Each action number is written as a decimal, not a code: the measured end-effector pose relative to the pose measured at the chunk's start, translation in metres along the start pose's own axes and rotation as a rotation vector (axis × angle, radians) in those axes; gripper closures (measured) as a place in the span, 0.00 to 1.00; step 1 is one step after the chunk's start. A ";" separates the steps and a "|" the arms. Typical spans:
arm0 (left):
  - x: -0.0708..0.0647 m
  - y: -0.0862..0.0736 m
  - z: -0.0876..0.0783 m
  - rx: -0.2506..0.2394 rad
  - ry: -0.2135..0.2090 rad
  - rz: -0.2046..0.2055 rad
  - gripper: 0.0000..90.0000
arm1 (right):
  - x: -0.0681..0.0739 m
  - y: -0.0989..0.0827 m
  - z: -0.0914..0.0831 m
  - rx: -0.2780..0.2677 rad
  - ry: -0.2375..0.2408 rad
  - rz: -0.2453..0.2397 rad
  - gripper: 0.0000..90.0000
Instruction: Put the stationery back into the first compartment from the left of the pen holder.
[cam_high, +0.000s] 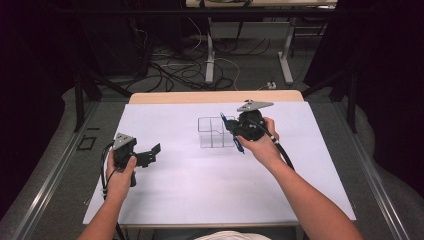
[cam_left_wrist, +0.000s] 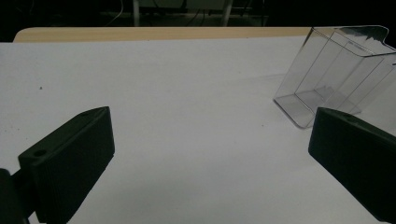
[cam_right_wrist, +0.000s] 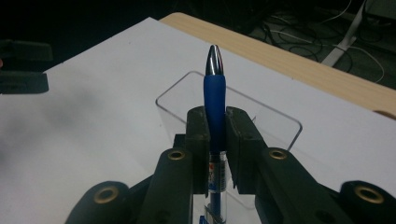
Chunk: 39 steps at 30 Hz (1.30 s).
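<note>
Pen (cam_right_wrist: 214, 93), clamped between the right gripper (cam_right_wrist: 215, 135)'s closed jaws, runs lengthwise with its silver tip pointing far-left above the clear organizer (cam_high: 216, 133).

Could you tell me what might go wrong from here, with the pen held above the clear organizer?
1. The right gripper clamps the blue pen by its smooth grip section, so the pen could slip or tilt between the jaws.
2. The clear organizer looks light and nothing steadies it; the left gripper rests open, well away. A nudge from the pen tip might shift or tip it.
</note>
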<state>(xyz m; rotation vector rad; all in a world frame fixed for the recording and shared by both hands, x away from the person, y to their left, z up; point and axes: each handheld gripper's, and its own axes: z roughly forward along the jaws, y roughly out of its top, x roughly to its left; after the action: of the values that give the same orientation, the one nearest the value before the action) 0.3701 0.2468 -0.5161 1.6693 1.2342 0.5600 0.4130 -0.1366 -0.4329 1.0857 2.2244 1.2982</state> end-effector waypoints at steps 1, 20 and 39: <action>0.000 0.000 0.000 0.000 0.000 -0.001 0.00 | 0.000 0.004 0.001 -0.008 0.002 -0.003 0.89; 0.001 0.000 0.000 0.000 0.002 -0.005 0.00 | 0.004 0.047 0.020 -0.111 -0.037 -0.038 0.89; 0.003 0.000 -0.001 0.004 0.003 -0.009 0.00 | 0.018 0.060 0.057 -0.150 -0.051 -0.077 0.89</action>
<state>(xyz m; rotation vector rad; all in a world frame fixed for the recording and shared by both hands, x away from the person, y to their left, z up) 0.3705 0.2502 -0.5161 1.6660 1.2456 0.5544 0.4634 -0.0727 -0.4097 0.9583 2.0735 1.3643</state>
